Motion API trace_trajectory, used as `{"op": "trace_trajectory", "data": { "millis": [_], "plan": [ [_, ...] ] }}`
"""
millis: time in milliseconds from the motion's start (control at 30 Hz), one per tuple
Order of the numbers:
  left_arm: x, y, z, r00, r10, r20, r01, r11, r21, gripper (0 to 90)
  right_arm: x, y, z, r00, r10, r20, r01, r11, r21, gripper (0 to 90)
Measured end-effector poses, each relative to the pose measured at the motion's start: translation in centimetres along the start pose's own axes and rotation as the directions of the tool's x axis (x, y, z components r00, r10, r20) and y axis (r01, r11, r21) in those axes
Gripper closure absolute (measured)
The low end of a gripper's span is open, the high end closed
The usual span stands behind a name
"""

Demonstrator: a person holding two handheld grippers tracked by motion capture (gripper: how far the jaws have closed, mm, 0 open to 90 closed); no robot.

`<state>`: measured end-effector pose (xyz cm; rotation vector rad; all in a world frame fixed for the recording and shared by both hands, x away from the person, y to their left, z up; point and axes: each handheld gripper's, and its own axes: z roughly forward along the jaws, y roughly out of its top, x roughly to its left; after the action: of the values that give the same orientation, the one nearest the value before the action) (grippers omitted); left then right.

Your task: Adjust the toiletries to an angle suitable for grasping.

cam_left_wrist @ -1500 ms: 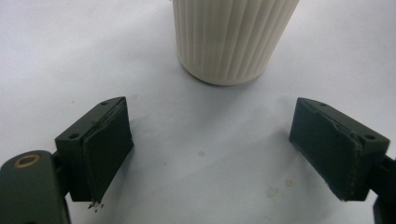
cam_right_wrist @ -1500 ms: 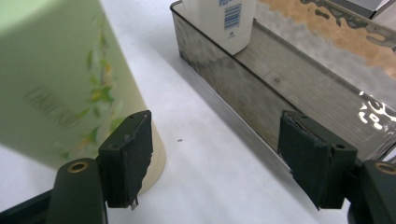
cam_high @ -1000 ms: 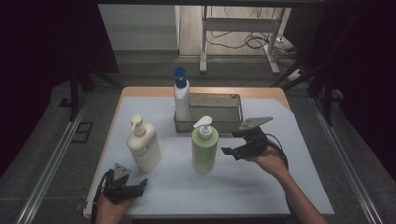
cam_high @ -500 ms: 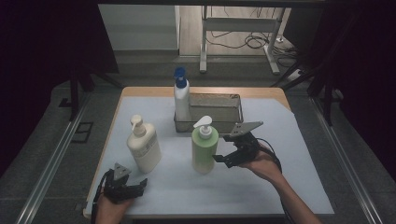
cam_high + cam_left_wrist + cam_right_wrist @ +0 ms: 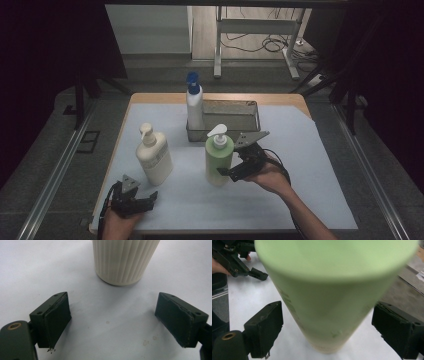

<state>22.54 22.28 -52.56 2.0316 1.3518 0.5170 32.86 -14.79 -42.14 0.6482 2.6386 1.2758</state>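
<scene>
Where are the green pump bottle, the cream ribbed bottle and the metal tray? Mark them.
green pump bottle (image 5: 218, 161), high view, body
cream ribbed bottle (image 5: 123, 260), left gripper view, ribbed wall
metal tray (image 5: 249, 129), high view, front wall

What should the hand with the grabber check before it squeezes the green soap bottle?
1. Green plastic pump bottle stands upright on the white table sheet: ok.
2. Bottle sits between the right gripper fingers: ok.
3. Fingers, which have just been opening, stand wide with gaps on both sides: ok.
4. Fingers press on the bottle: not ok, not yet.
5. Cream ribbed pump bottle stands apart from the green one: ok.
6. Left gripper is open and out of the way near the table's front edge: ok.
</scene>
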Motion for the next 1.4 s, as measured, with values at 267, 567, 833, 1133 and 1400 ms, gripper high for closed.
{"op": "trace_trajectory", "data": {
  "millis": [267,567,833,1133,1400],
  "plan": [
    [0.0,0.0,0.0,1.0,0.0,0.0,0.0,1.0,0.0,12.6,0.2,0.4,1.1,0.9997,0.002,0.024,-0.002,1.0,-0.005,9.4],
    [0.0,0.0,0.0,1.0,0.0,0.0,0.0,1.0,0.0,12.6,0.3,0.6,1.6,0.9994,0.01,0.034,-0.009,1.0,-0.012,10.9],
    [0.0,0.0,0.0,1.0,0.0,0.0,0.0,1.0,0.0,12.6,0.6,0.8,1.3,0.9981,0.005,0.061,-0.005,1.0,0.015,12.0],
    [0.0,0.0,0.0,1.0,0.0,0.0,0.0,1.0,0.001,12.6,0.7,1.7,0.9,0.9976,0.003,0.069,-0.006,0.999,0.035,12.2],
    [0.0,0.0,0.0,1.0,-0.001,0.001,0.001,1.0,0.0,12.6,0.4,2.8,0.0,0.9976,0.017,0.067,-0.019,1.0,0.02,12.2]
  ]
}}
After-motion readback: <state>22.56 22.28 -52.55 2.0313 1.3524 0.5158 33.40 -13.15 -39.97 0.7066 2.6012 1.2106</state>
